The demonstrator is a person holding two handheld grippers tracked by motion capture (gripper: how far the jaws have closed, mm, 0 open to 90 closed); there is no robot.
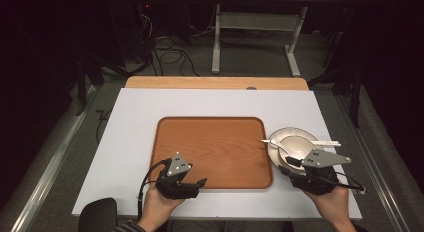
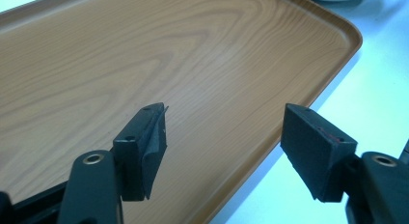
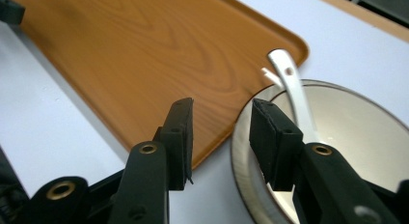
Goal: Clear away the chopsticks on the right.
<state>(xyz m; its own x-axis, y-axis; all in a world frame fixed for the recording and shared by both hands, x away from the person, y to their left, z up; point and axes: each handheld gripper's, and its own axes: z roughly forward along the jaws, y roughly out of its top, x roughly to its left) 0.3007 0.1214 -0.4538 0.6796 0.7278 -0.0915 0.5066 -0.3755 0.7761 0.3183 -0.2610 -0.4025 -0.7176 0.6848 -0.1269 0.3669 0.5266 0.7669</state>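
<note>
Dim room, grey floor (image 1: 250, 62), white-legged desk (image 1: 255, 22) behind (cables (image 1: 170, 54) beneath).

Tray (image 1: 215, 142) bare, bowl (image 1: 292, 142) just right

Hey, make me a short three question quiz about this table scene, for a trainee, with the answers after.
1. True or false: the wooden tray has dishes on it.
2. Which gripper is at the bowl: A left gripper, B right gripper?
3. What lies in the bowl with its handle over the rim?

Key
1. False, it is bare.
2. B; its open jaws straddle the bowl's rim.
3. A white spoon.
</note>
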